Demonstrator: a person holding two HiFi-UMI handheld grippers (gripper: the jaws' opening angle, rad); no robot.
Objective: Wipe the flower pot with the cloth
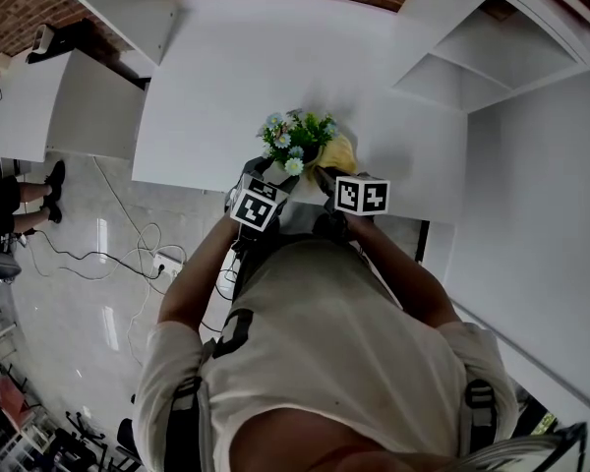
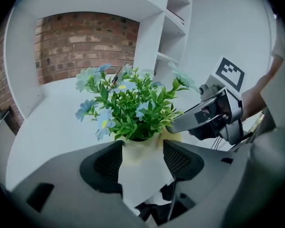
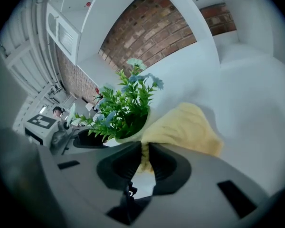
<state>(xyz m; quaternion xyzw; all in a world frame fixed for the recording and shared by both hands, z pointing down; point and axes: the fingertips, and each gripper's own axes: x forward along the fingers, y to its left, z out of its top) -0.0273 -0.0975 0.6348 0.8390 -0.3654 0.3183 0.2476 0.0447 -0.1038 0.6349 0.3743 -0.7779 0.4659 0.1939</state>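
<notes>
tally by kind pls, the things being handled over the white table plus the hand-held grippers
flower pot: 1
yellow cloth: 1
hand-held grippers: 2, the left hand-held gripper and the right hand-held gripper
total: 4

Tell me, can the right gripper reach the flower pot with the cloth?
Probably yes. The right gripper pinches the yellow cloth, which seems to lie against the flower pot. The left gripper holds that pot, and nothing stands between them.
</notes>
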